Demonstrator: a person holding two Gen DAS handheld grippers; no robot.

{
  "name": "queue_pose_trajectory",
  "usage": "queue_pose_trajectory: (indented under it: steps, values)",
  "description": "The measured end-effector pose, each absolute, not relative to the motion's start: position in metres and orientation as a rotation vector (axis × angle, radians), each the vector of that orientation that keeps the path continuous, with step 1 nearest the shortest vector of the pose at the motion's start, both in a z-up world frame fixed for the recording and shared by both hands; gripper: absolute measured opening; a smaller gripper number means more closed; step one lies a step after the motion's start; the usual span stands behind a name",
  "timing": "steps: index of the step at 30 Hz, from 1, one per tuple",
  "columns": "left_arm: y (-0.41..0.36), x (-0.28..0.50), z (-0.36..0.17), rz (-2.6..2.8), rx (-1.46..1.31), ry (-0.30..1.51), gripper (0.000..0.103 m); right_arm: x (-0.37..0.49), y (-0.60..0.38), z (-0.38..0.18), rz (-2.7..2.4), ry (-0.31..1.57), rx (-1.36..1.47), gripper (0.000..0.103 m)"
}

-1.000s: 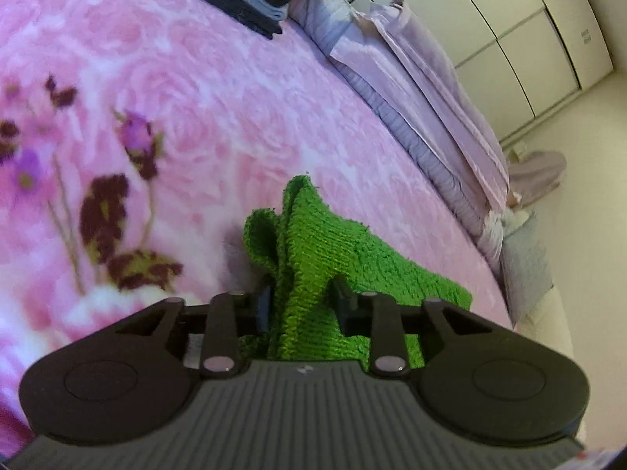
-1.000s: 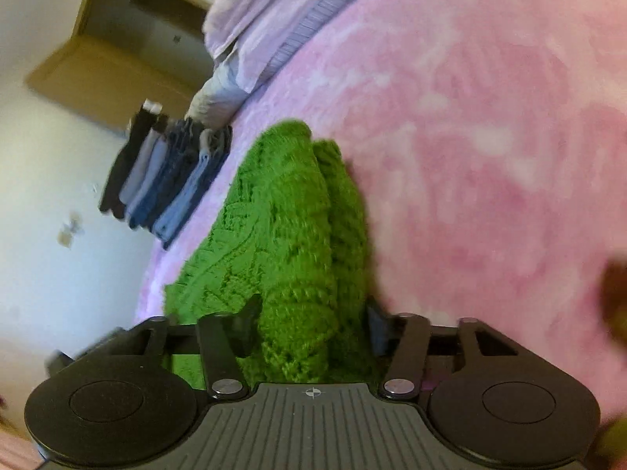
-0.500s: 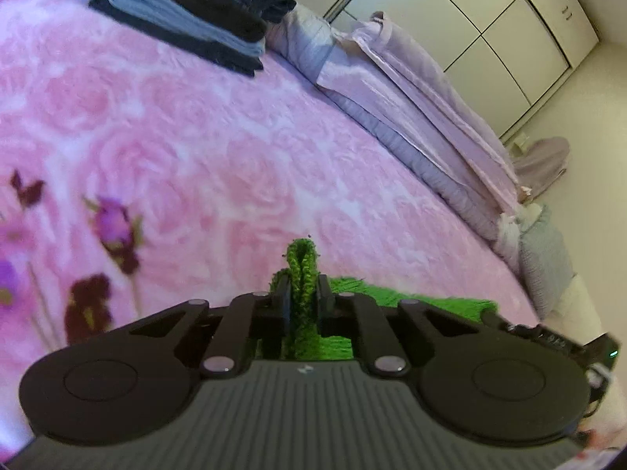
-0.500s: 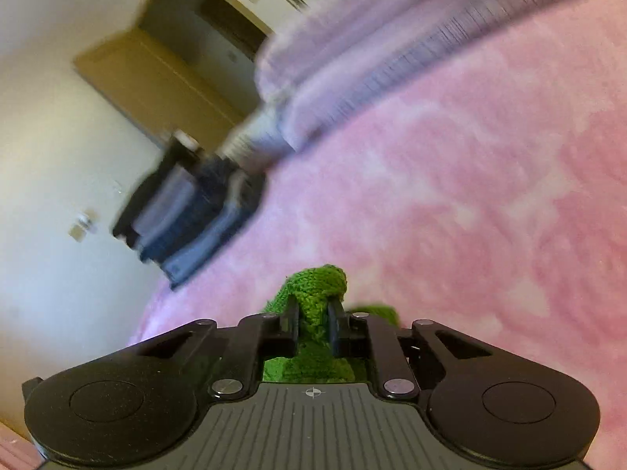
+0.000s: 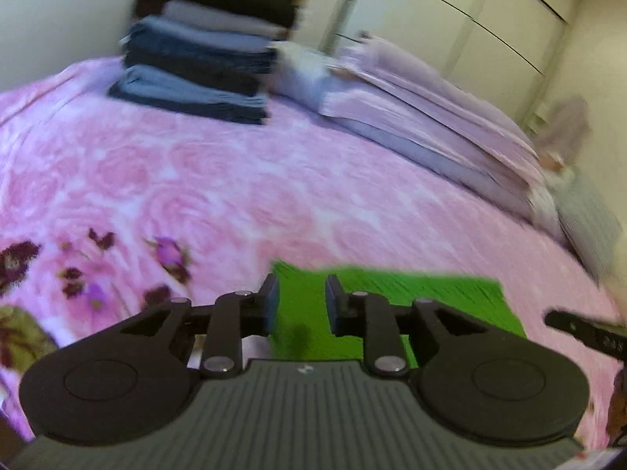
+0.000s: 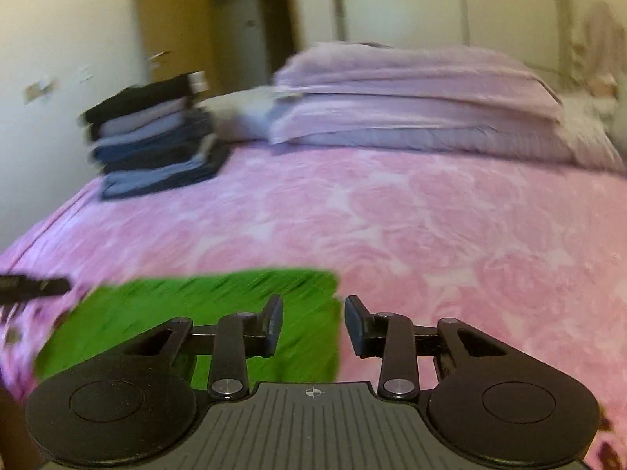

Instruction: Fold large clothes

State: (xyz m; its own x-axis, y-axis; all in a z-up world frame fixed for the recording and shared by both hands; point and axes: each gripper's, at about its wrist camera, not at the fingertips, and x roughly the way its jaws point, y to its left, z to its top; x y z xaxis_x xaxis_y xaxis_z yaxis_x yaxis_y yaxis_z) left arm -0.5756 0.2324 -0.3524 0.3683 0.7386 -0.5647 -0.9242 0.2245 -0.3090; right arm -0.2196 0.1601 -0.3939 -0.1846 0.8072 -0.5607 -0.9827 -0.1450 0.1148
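A bright green knitted garment lies folded flat on the pink floral bedspread. My left gripper is open above its left end, nothing between the fingers. In the right wrist view the same green garment lies low and left, and my right gripper is open over its right edge, holding nothing. Both views are motion-blurred. The tip of the other gripper shows at the right edge of the left view and at the left edge of the right view.
A stack of folded dark and blue clothes sits at the bed's far left corner, also seen as the stack. Folded lilac bedding and pillows lie along the head. White wardrobe doors stand behind.
Both grippers were shut on pinched folds of the green garment; they have let go, opened and lifted back. The garment now lies flat on the bedspread.
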Motion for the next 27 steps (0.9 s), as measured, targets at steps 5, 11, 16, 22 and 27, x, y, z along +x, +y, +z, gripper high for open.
queue_pose_trajectory:
  steps: [5, 11, 16, 22, 27]
  values:
    - [0.197, -0.538, -0.370, 1.131, -0.595, 0.470, 0.019, -0.259, 0.137, -0.423, 1.722, 0.517, -0.566, 0.017]
    - [0.199, -0.515, -0.376, 1.189, -0.512, 0.560, 0.021, -0.266, 0.151, -0.449, 1.669, 0.531, -0.628, 0.017]
    - [0.177, -0.521, -0.353, 1.176, -0.558, 0.566, 0.025, -0.262, 0.122, -0.421, 1.650, 0.568, -0.573, 0.059]
    - [0.132, -0.523, -0.335, 1.169, -0.574, 0.597, 0.044, -0.258, 0.070, -0.402, 1.672, 0.657, -0.510, 0.069]
    - [0.099, -0.520, -0.326, 1.150, -0.559, 0.627, 0.047, -0.260, 0.039, -0.393, 1.660, 0.660, -0.522, 0.069]
